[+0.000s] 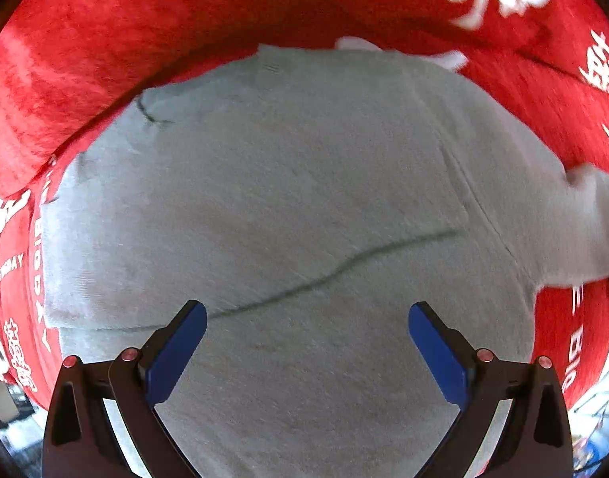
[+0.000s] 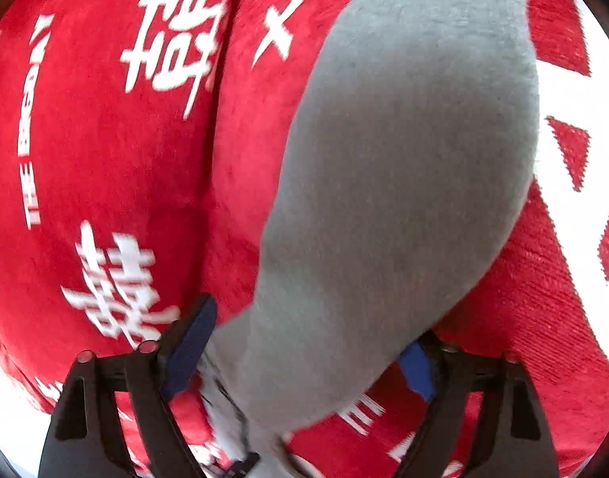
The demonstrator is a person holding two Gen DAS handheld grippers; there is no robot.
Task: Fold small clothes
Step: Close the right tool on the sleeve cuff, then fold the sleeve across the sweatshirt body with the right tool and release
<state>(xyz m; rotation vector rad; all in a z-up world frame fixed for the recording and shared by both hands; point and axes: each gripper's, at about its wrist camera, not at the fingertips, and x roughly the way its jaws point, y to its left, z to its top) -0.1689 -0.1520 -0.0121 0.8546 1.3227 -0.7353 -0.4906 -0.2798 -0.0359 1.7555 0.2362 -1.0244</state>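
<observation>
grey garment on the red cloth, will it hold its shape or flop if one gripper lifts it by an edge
The grey garment probably flops: its knit already creases where it lies. A part between the right gripper fingers bends and drapes. It looks light, and the fuzzy red cloth may drag on it.

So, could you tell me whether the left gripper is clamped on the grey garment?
No, the left gripper hangs with its jaws wide apart above the flat grey garment, pinching no fabric.

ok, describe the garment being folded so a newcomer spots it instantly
Start from the red cloth with white lettering that covers the surface. On it lies the grey garment, spread wide. It is the only plain, unprinted grey fabric there.
</observation>
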